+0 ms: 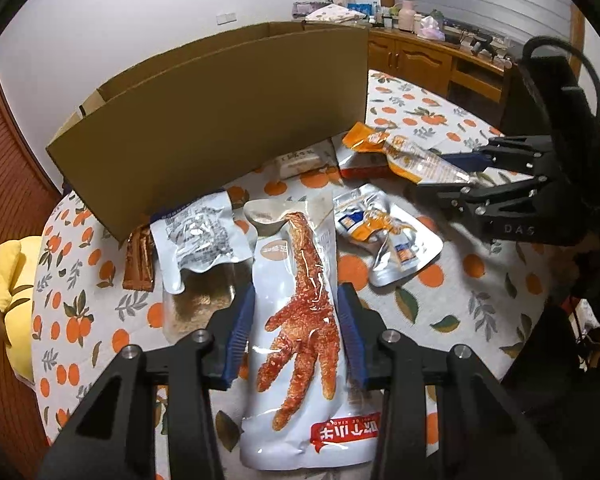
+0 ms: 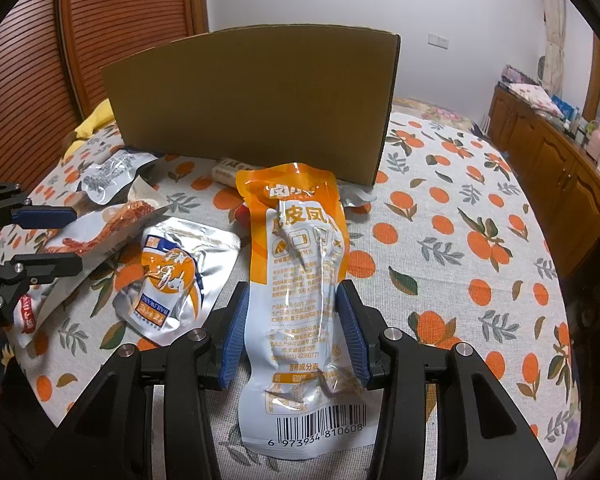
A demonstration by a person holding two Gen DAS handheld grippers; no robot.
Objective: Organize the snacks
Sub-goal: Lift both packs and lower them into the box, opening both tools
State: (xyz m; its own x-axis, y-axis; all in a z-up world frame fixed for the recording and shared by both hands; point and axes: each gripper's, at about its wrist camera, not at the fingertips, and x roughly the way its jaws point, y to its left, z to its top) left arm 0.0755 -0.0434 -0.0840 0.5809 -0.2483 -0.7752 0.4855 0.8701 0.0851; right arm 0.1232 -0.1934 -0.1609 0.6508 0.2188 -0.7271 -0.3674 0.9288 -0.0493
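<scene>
My left gripper point(image 1: 296, 328) is shut on a white chicken-foot snack pack point(image 1: 300, 340), its blue pads pressing both sides. My right gripper point(image 2: 296, 328) is shut on an orange and white snack pack point(image 2: 300, 280) with a barcode, held above the table. In the left wrist view the right gripper point(image 1: 456, 178) holds that orange pack point(image 1: 404, 152) at the right. In the right wrist view the left gripper point(image 2: 66, 240) holds the chicken-foot pack point(image 2: 100, 236) at the left. An open cardboard box point(image 1: 220, 120) stands behind the snacks; it also shows in the right wrist view point(image 2: 252, 100).
Silver and orange pouches point(image 1: 384, 236) lie on the orange-print tablecloth point(image 1: 440, 320), one also in the right wrist view point(image 2: 172, 276). A grey printed pouch point(image 1: 196, 236) and small packs lie near the box. A wooden cabinet point(image 2: 548, 168) stands at the right. A yellow cushion point(image 1: 12, 288) sits at the left.
</scene>
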